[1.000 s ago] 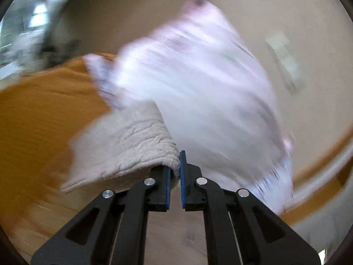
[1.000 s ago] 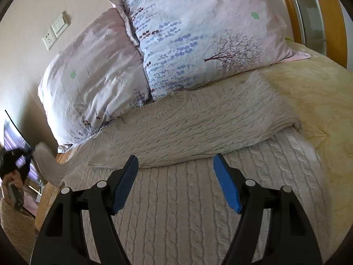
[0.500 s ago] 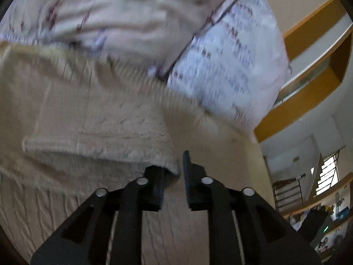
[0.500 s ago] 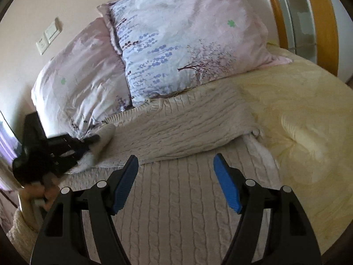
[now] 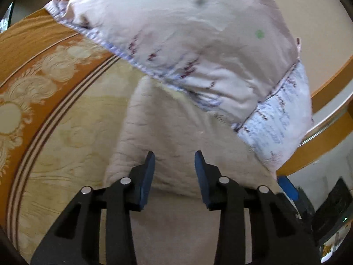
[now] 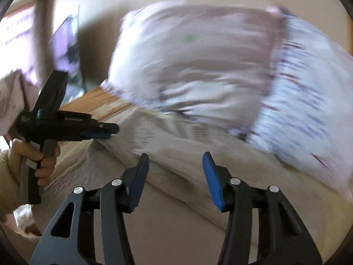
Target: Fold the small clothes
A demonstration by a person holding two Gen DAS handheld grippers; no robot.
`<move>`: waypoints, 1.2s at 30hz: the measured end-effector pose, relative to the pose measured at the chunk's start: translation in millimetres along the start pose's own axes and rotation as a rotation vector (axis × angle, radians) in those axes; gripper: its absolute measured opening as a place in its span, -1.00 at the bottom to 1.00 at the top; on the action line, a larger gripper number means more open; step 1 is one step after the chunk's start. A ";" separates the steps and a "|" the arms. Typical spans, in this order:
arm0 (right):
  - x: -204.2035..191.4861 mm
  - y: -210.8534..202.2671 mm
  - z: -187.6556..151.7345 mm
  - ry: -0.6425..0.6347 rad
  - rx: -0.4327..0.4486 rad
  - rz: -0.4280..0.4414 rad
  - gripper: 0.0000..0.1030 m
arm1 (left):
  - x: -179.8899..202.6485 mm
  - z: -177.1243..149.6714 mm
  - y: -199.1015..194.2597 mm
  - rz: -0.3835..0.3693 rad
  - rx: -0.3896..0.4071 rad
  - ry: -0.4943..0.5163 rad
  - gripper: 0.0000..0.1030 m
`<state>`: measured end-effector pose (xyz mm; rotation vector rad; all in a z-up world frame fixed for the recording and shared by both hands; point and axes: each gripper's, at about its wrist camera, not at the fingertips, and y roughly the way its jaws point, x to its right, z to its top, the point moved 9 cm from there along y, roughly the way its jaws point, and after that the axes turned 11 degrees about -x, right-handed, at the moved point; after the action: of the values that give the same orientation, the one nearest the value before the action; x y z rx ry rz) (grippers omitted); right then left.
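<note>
A cream cable-knit sweater (image 5: 176, 137) lies on the bed below the pillows, with one part folded over the body. My left gripper (image 5: 174, 172) is open and empty, its jaws just above the folded knit. In the right wrist view the sweater (image 6: 176, 154) is blurred, and my right gripper (image 6: 175, 172) is open and empty over it. The left gripper (image 6: 103, 132) also shows there at the left, held by a hand above the sweater's left edge.
Two floral pillows (image 5: 198, 50) lean against the beige wall behind the sweater; they also show in the right wrist view (image 6: 209, 66). A yellow and orange patterned bedspread (image 5: 55, 110) covers the bed. A wooden headboard rail (image 5: 331, 84) runs at the right.
My left gripper carried the sweater's sleeve over the body, then opened and let it go. My right gripper stayed open and swung left towards the pillows; its view is now blurred.
</note>
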<state>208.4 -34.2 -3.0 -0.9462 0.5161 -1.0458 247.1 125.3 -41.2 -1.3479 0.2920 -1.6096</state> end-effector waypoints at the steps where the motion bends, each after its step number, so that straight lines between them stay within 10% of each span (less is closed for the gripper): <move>1: -7.3 10.6 2.5 -0.028 -0.022 -0.004 0.02 | -3.5 -2.1 1.5 0.006 -0.013 0.000 -0.33; 9: -9.0 52.4 -13.7 -0.155 -0.145 -0.179 0.02 | -19.2 -10.3 2.1 -0.002 -0.036 0.007 -0.54; 12: 5.4 59.7 -15.5 -0.079 -0.158 -0.183 -0.88 | -17.9 -10.5 1.7 0.003 -0.032 0.011 -0.54; 13: 10.4 56.2 -14.5 -0.042 -0.143 -0.183 -0.89 | -17.7 -10.3 1.5 0.000 -0.032 0.008 -0.54; 22: 150.0 -54.6 -84.6 0.785 0.091 -0.094 -0.89 | -5.3 -13.0 0.2 -0.022 -0.030 0.041 -0.09; 26: 151.3 -42.3 -145.0 0.942 -0.062 0.065 -0.71 | 4.8 -14.9 2.5 -0.026 -0.034 0.075 0.19; 30: 174.5 -64.2 -161.6 1.097 0.021 0.137 -0.15 | 8.5 -15.7 2.3 -0.030 -0.033 0.081 0.31; 36: 202.5 -48.1 -172.7 1.140 -0.017 0.115 -0.18 | 7.4 -15.4 1.4 -0.045 -0.037 0.065 0.35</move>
<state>143.8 -294.4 -38.6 -0.2364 1.4894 -1.4187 235.4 112.9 -43.1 -1.3404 0.3334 -1.6949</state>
